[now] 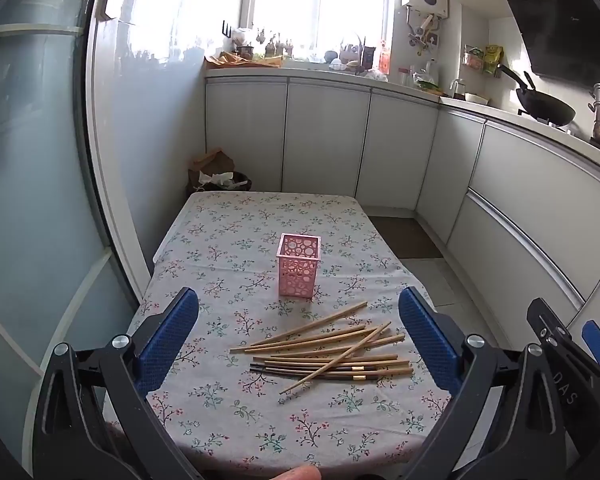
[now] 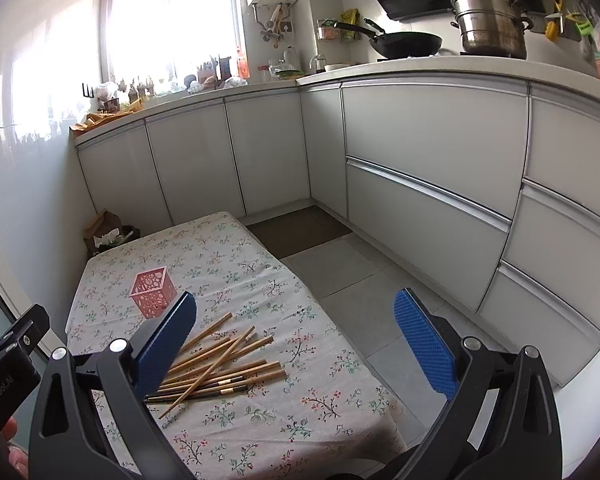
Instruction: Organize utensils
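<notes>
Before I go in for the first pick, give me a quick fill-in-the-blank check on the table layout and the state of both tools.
1. The chopsticks lie in a loose pile on the floral ____.
2. The holder standing upright beyond the pile is coloured ____.
3. The holder has ____ chopsticks in it so far.
4. The left tool and the right tool both have their jaws ____, holding nothing.

Missing words: tablecloth; pink; no; open

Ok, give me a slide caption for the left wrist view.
Open left gripper above scattered chopsticks and an upright, empty pink holder on a floral tablecloth.
</notes>
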`<state>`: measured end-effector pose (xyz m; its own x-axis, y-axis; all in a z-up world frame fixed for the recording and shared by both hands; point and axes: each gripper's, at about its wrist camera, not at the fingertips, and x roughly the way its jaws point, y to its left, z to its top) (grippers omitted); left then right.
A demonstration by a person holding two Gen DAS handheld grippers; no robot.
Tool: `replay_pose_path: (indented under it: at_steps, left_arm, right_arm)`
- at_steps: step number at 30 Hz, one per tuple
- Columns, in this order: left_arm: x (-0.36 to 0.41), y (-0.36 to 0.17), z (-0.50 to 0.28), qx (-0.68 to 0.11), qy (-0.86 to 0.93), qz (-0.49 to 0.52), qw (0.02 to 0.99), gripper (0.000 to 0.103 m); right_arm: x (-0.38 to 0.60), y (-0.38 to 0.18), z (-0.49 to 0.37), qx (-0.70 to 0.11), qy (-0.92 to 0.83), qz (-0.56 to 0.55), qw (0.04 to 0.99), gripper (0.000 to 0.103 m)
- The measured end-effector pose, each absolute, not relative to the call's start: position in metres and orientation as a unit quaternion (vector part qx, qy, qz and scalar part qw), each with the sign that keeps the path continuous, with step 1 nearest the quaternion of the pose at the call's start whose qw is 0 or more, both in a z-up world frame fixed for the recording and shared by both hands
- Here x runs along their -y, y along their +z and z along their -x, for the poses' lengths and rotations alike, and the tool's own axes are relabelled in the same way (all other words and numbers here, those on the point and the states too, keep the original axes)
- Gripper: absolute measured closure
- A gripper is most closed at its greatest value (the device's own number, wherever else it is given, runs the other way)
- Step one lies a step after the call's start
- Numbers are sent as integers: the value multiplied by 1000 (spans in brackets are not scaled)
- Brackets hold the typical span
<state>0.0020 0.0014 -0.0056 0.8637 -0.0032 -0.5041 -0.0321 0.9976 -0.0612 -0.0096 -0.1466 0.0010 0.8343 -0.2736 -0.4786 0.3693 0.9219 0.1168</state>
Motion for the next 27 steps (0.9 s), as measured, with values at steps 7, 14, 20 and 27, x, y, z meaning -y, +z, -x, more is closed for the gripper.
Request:
replay_pose_path:
  at_steps: [7, 14, 20, 27]
  left_arm:
    - [-1, -7, -2, -265, 6, 33, 964, 7]
    - [-2, -9, -3, -264, 7, 33, 964, 7]
    - [-2, -10, -3, -265, 8, 33, 964, 7]
    - [-3, -11, -2, -266, 8, 32, 963, 7]
  right_arm:
    - [146, -1, 10, -235, -168, -104, 952, 6]
    - [146, -2, 10, -237, -167, -105, 951, 6]
    - [145, -4, 10, -237, -167, -105, 951, 6]
    - [147, -4, 9, -238, -167, -106, 951, 6]
